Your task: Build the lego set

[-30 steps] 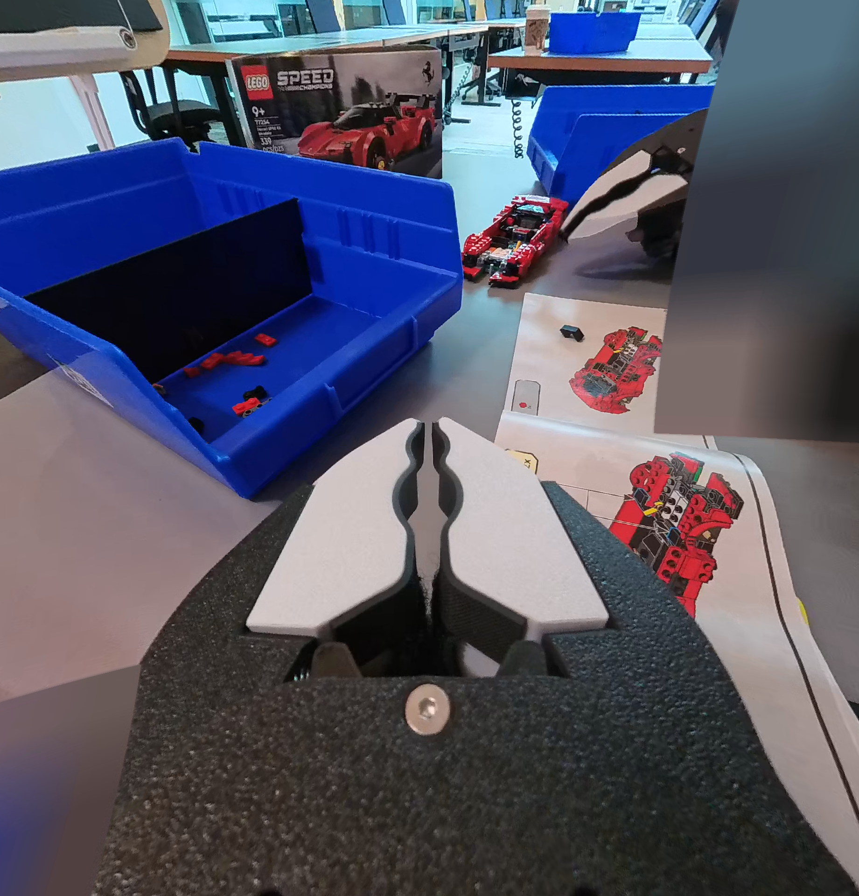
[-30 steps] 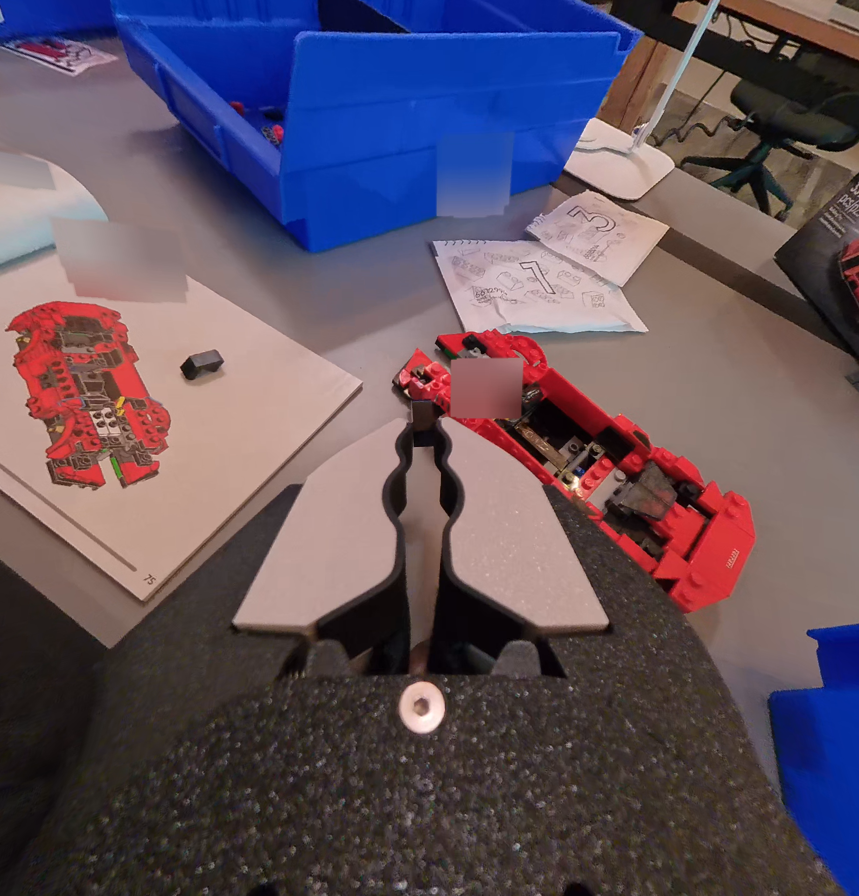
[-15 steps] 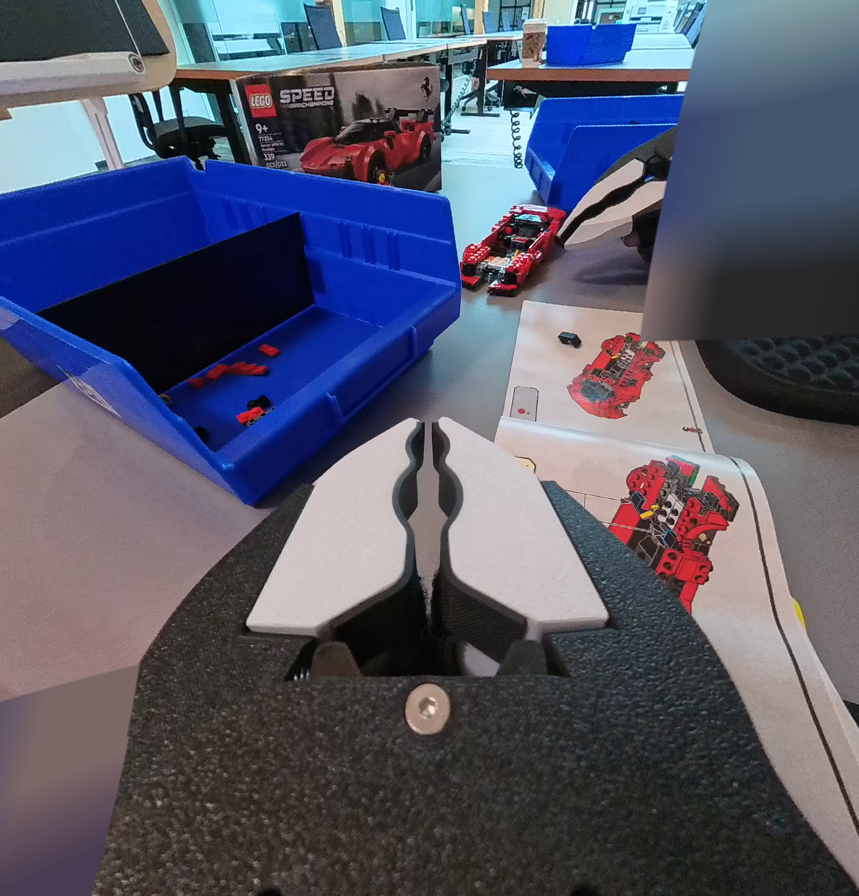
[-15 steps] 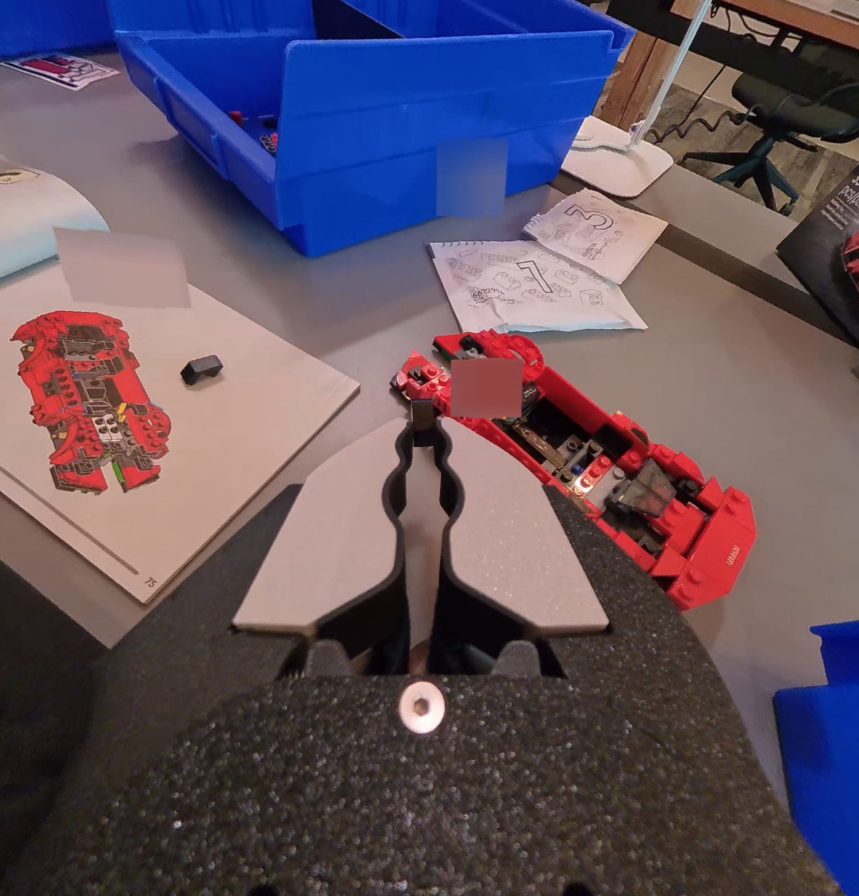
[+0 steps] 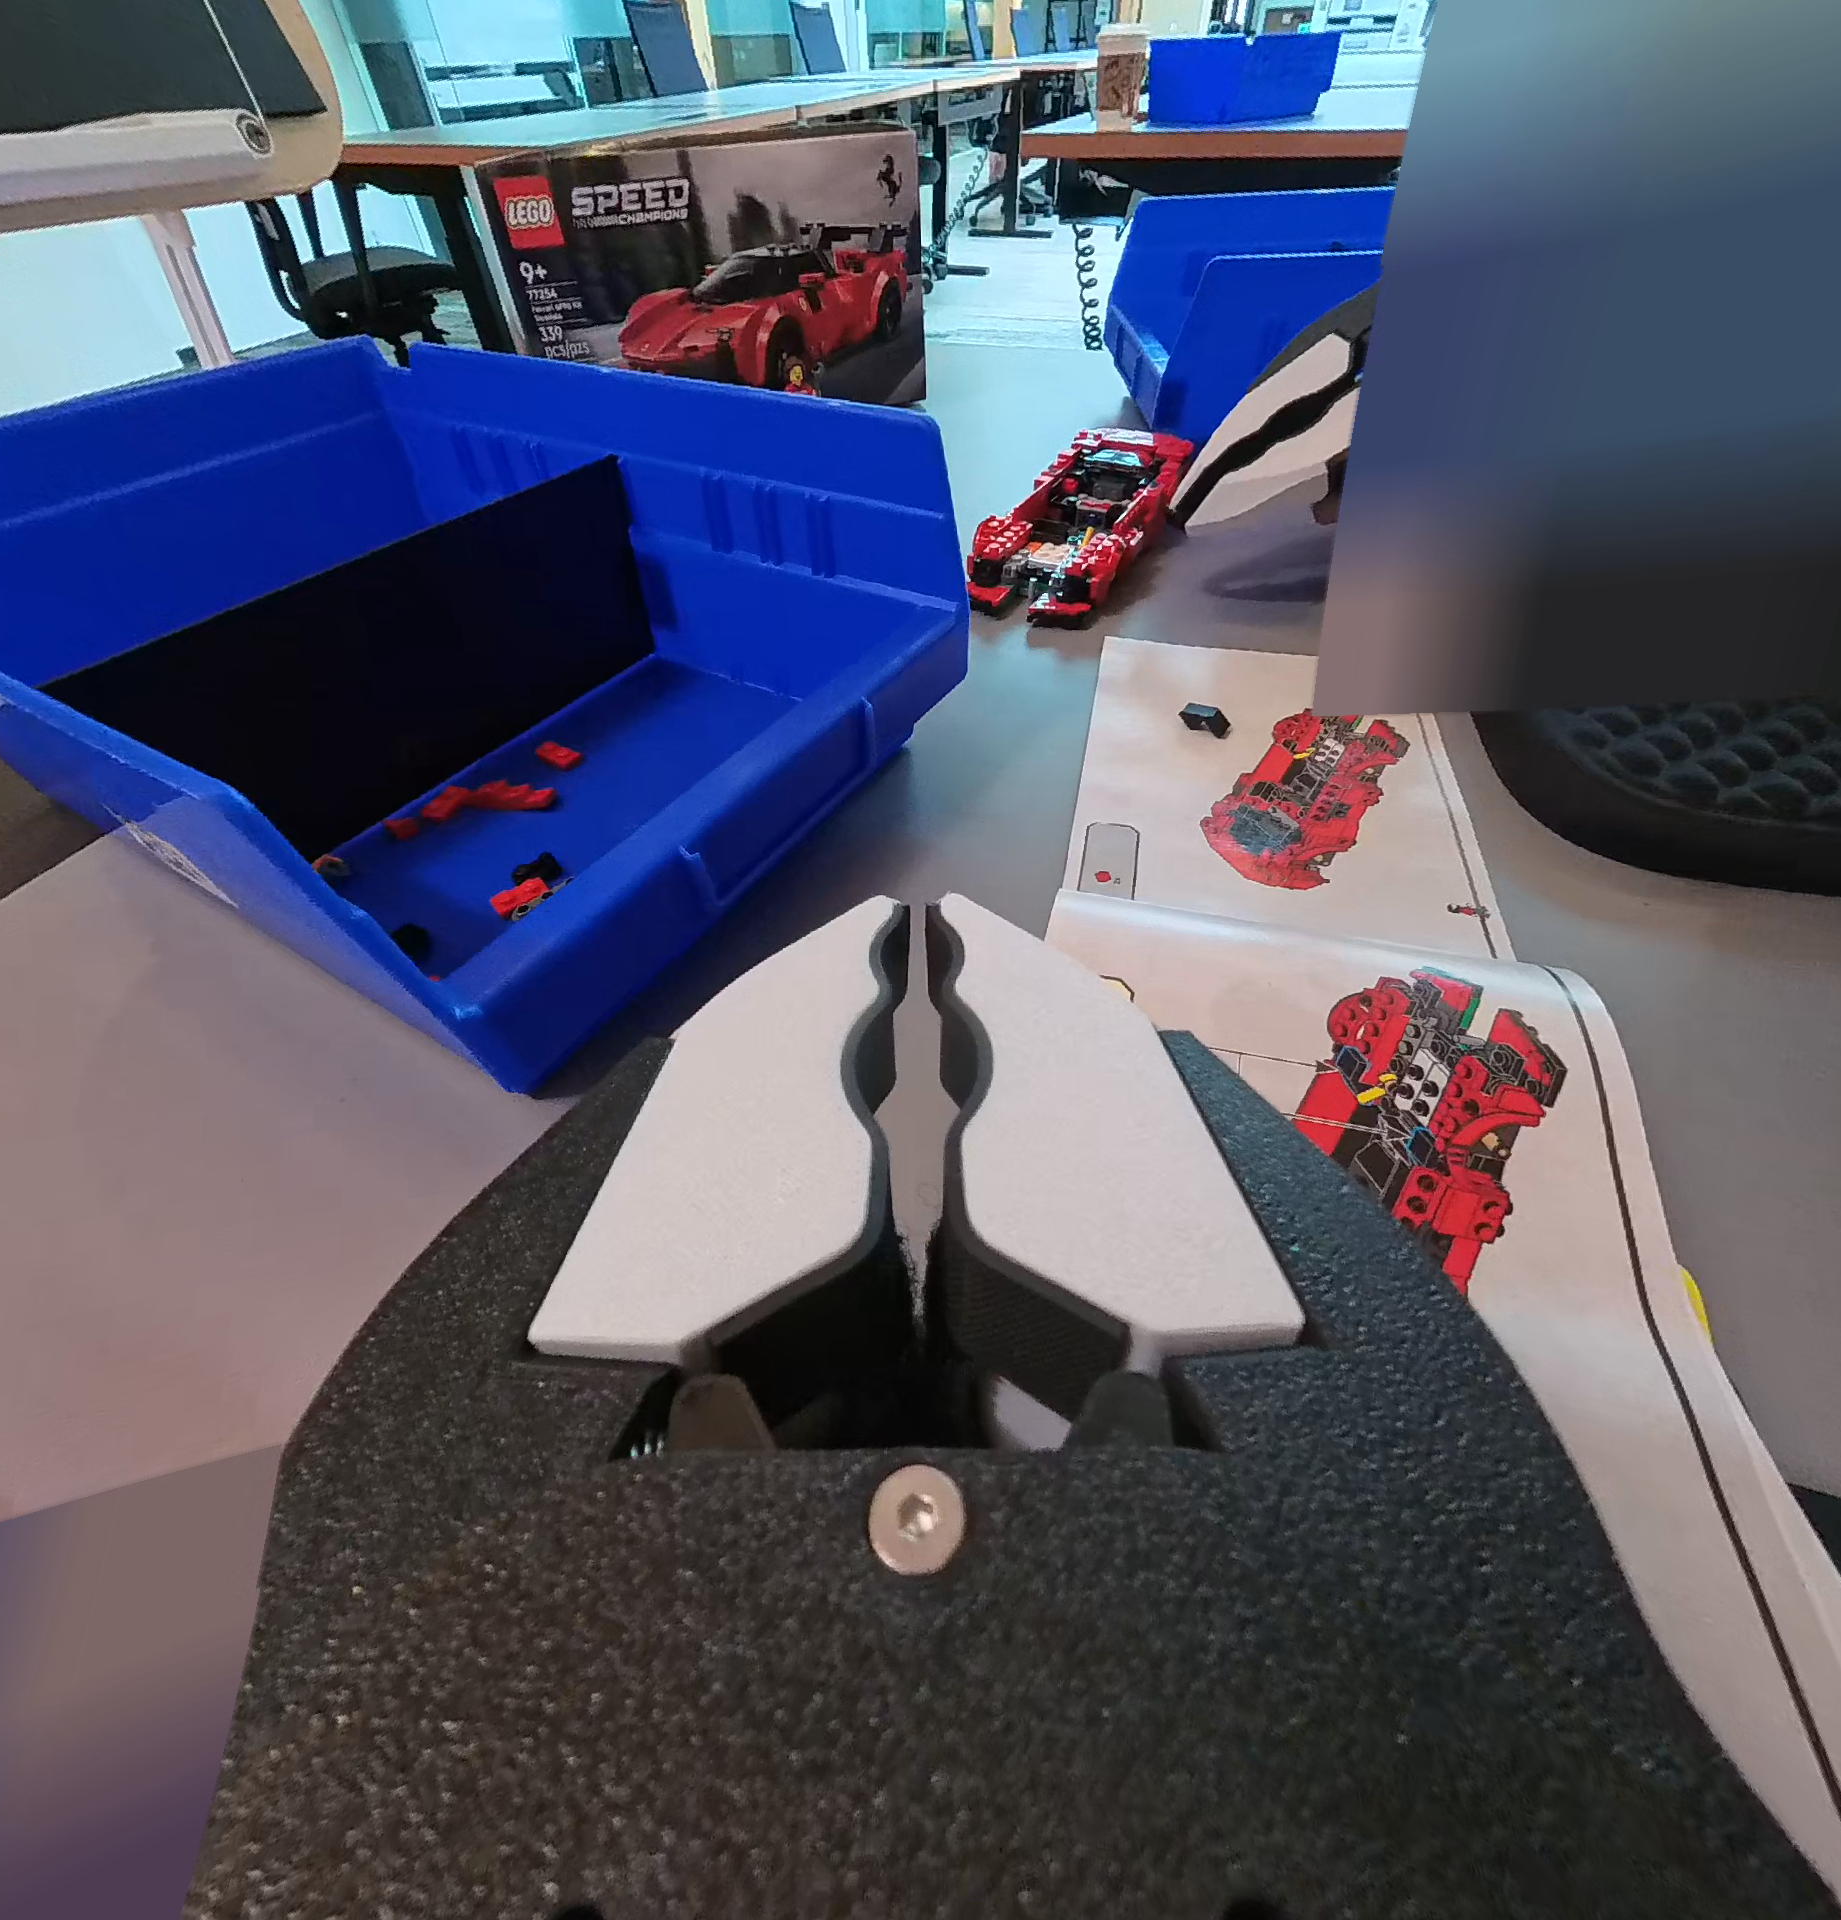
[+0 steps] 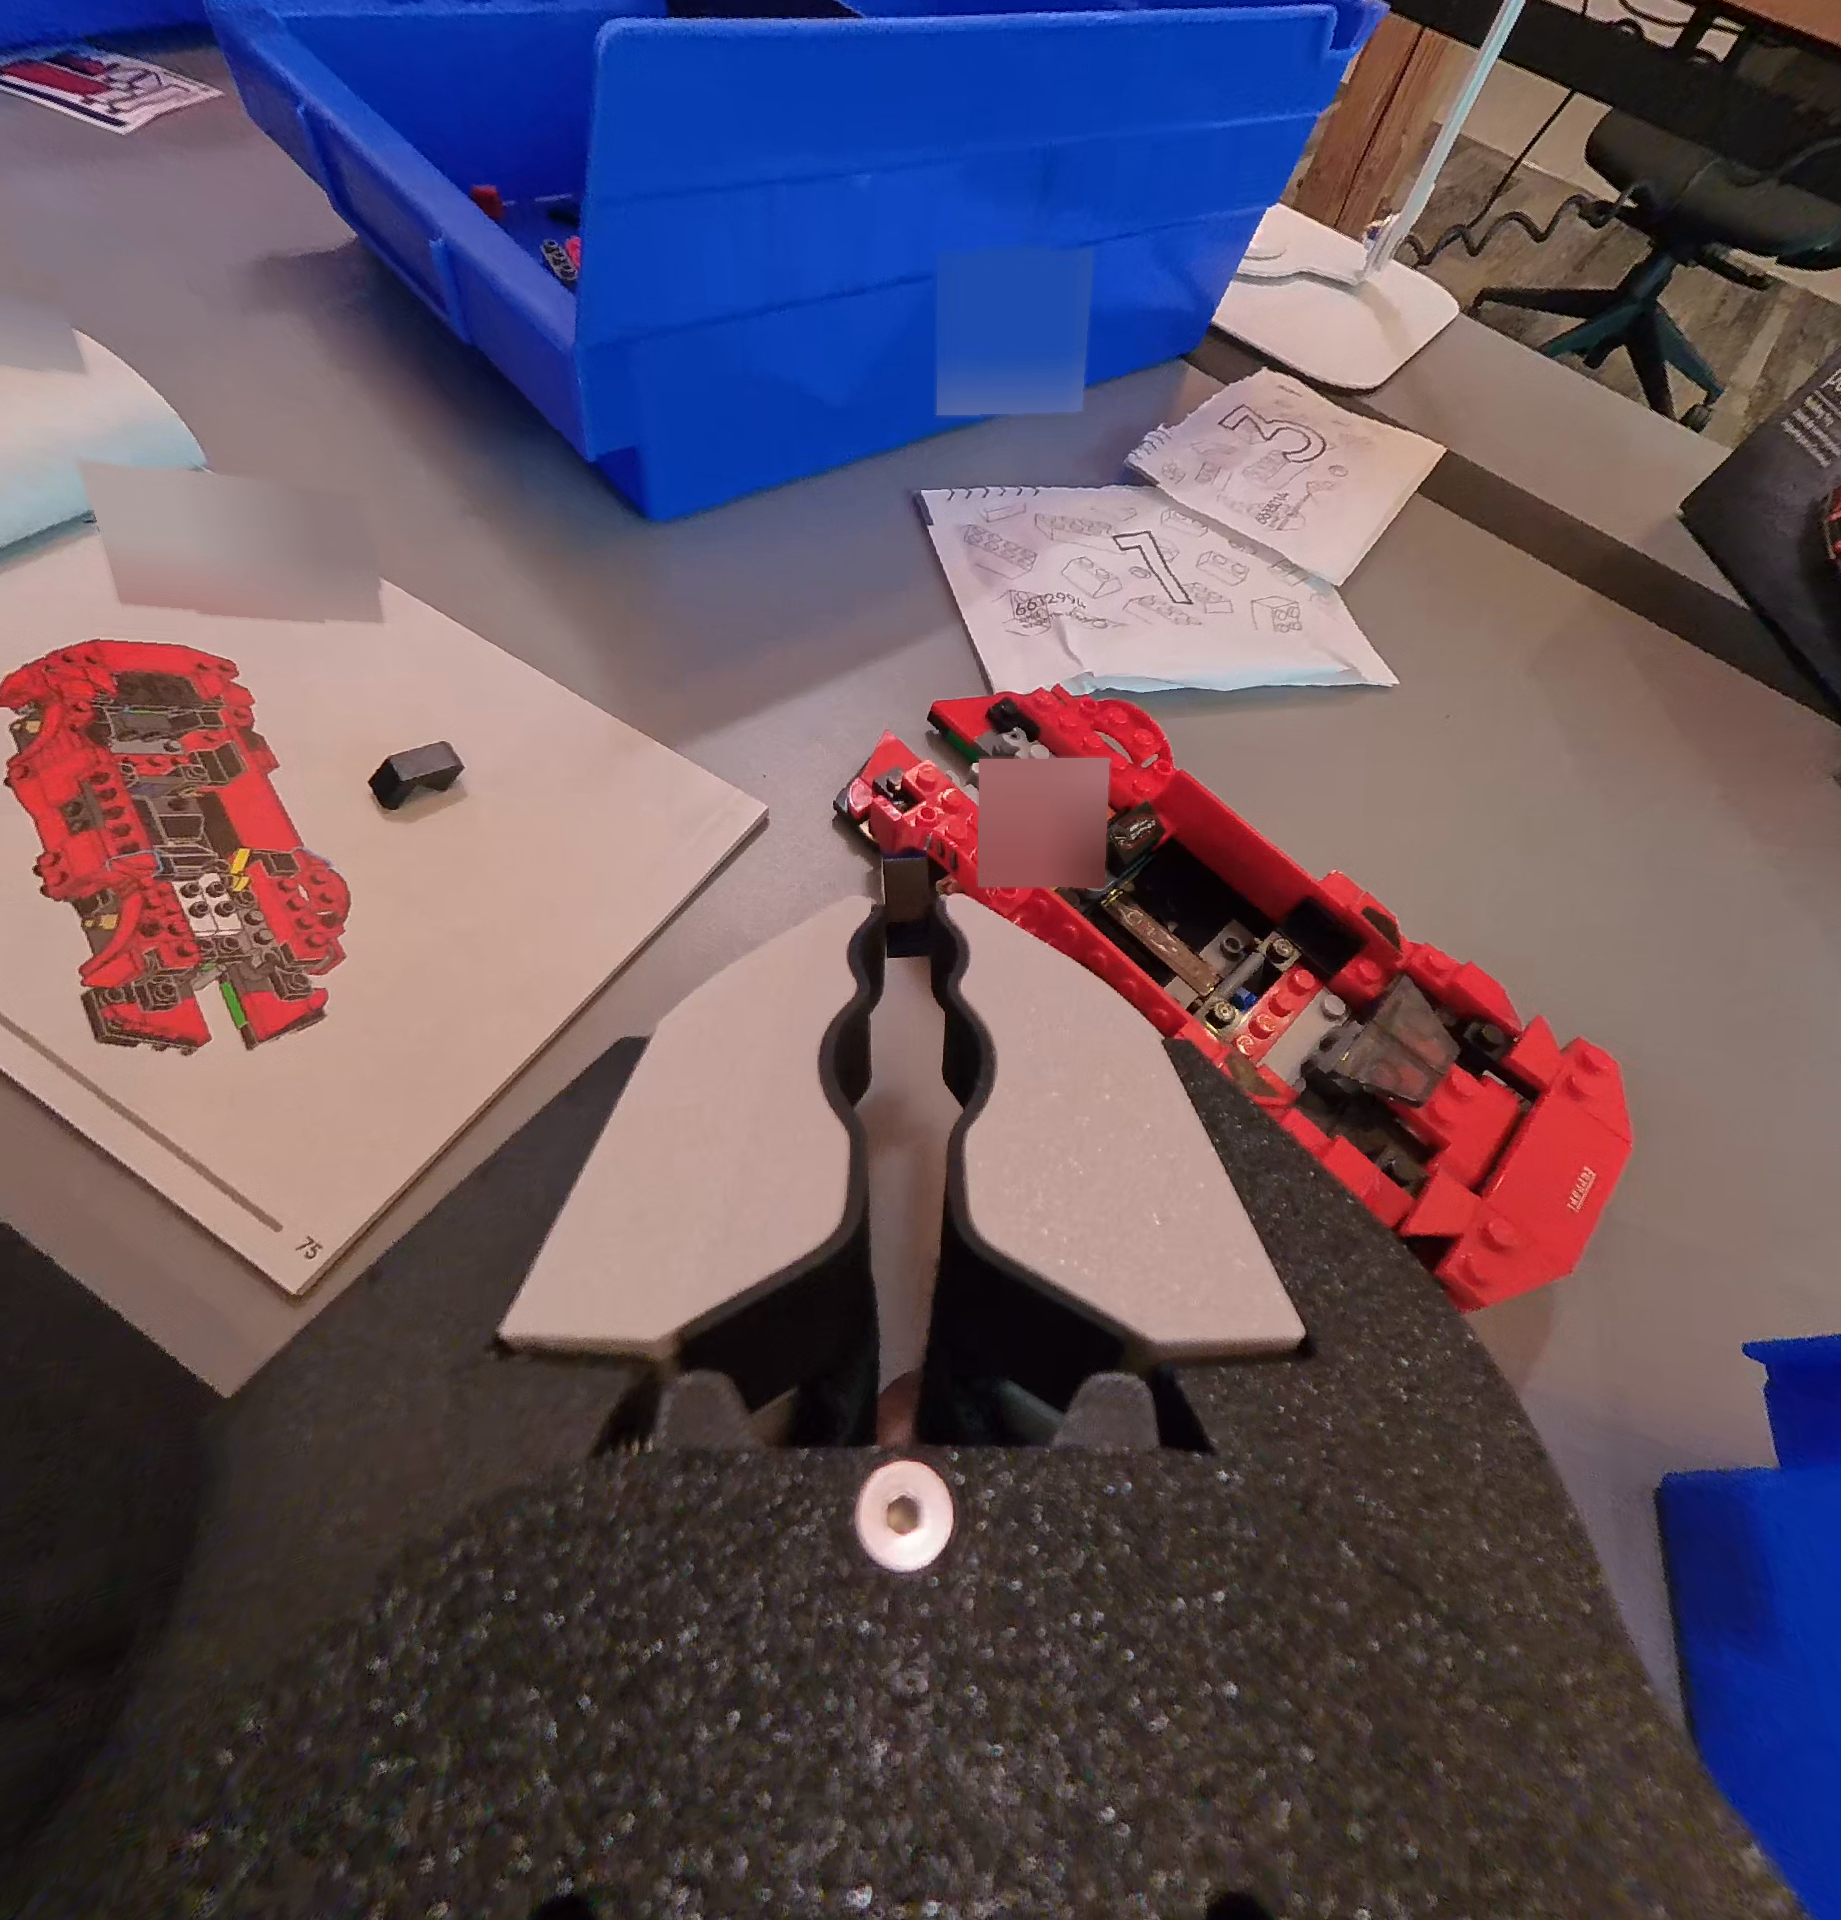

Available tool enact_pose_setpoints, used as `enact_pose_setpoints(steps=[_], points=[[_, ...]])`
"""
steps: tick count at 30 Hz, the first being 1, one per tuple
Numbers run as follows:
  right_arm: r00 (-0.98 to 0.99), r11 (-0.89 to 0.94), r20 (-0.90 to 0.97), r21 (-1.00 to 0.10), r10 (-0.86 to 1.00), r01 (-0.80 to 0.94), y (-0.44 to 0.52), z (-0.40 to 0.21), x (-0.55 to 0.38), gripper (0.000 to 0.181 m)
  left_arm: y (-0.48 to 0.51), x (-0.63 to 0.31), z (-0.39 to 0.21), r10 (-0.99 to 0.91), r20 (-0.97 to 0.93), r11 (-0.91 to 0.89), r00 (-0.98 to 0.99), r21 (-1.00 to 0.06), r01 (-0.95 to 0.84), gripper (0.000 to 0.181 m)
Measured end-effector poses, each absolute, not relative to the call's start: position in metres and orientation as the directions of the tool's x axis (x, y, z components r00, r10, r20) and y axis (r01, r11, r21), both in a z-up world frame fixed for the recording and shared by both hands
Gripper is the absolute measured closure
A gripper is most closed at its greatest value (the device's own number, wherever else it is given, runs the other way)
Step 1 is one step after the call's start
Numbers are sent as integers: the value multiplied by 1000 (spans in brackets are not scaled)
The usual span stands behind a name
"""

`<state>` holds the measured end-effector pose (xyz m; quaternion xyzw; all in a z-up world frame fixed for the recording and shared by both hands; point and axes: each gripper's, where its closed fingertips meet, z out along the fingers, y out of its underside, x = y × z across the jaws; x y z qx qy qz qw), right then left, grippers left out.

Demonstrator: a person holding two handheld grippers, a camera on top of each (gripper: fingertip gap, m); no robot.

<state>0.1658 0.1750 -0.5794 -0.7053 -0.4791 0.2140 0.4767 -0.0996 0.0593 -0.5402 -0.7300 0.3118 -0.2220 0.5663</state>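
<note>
Right wrist view shows the right tongs (image 6: 908, 914) pinched on a small black brick (image 6: 907, 902) just beside the half-built red car (image 6: 1311, 997) on the tabletop (image 6: 1518, 831), seemingly ready to fit it, while the left tongs (image 5: 917, 920) wait closed and empty.

Bin (image 5: 812, 665) sits left of the open booklet (image 5: 1300, 831), loose bricks (image 5: 500, 800) in it. One small piece (image 6: 415, 774) lies on the booklet's page. Beyond the booklet, the car (image 6: 1259, 966) rests on the table (image 5: 116, 1143), paper bags (image 6: 1155, 582) just behind it, box (image 5: 708, 270) at the back.
</note>
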Motion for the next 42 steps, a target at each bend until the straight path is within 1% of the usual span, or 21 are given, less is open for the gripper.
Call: enact_pose_setpoints(steps=[10, 14, 16, 19, 22, 24, 26, 27, 28, 30, 31, 34, 35, 37, 42], points=[[443, -82, 162, -873, 882, 482, 175, -580, 165, 173, 59, -99, -541, -709, -31, -166, 705, -964, -209, 179], [401, -64, 143, -886, 905, 460, 167, -573, 157, 173, 59, -99, -542, -709, -32, -168, 705, -963, -212, 179], [376, -35, 190, -856, 907, 517, 168, -565, 160, 173, 59, -99, -543, -710, -34, -171, 703, -961, -219, 179], [372, 9, 322, -766, 870, 642, 187, -546, 178, 173, 59, -98, -543, -713, -43, -168, 700, -959, -230, 179], [361, 6, 463, -622, 809, 783, 221, -527, 203, 173, 59, -95, -543, -719, -66, -162, 692, -952, -259, 179], [365, -53, 459, -563, 810, 825, 243, -518, 204, 173, 58, -90, -544, -732, -85, -160, 676, -943, -292, 179], [376, -141, 393, -511, 839, 848, 262, -521, 195, 173, 58, -86, -545, -740, -124, -145, 662, -931, -336, 179], [371, -182, 384, -446, 845, 876, 273, -527, 194, 173, 57, -85, -543, -742, -147, -131, 655, -925, -355, 178], [345, -206, 395, -354, 851, 912, 285, -534, 196, 173, 56, -85, -539, -738, -166, -114, 654, -925, -363, 178], [273, -223, 410, -167, 870, 960, 307, -550, 203, 173, 55, -88, -525, -723, -179, -74, 668, -940, -332, 178], [236, -220, 382, -86, 893, 972, 314, -558, 206, 173, 54, -90, -519, -715, -174, -56, 677, -951, -303, 178], [140, -172, 283, 90, 949, 981, 326, -579, 214, 173, 53, -102, -511, -696, -136, -39, 705, -973, -226, 179], [125, -161, 252, 127, 960, 979, 328, -584, 217, 173, 53, -105, -511, -692, -122, -42, 712, -977, -209, 179], [116, -147, 187, 163, 976, 976, 327, -592, 220, 173, 53, -109, -510, -687, -107, -44, 719, -981, -188, 179], [118, -134, 94, 193, 989, 972, 322, -603, 225, 173, 52, -109, -509, -687, -116, -34, 718, -981, -191, 179]])
